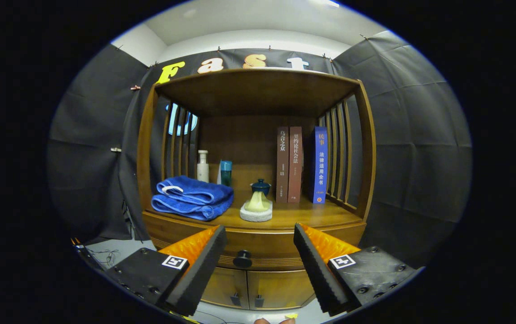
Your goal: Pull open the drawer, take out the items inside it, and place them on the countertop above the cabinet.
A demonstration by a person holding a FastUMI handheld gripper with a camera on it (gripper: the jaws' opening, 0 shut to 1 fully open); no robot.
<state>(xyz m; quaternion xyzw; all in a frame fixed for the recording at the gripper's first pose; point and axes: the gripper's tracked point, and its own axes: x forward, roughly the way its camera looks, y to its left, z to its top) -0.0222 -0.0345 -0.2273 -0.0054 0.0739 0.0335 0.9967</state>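
Cabinet (258, 252) drawer (258, 256) closed, knob (242, 258) facing fingers (215, 252) | gripper (260, 243) spread

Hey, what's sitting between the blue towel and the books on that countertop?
In the gripper view, a pale cone on a white pad with a dark lidded cup behind it stands between the blue towel and the books. The open gripper frames the drawer knob.
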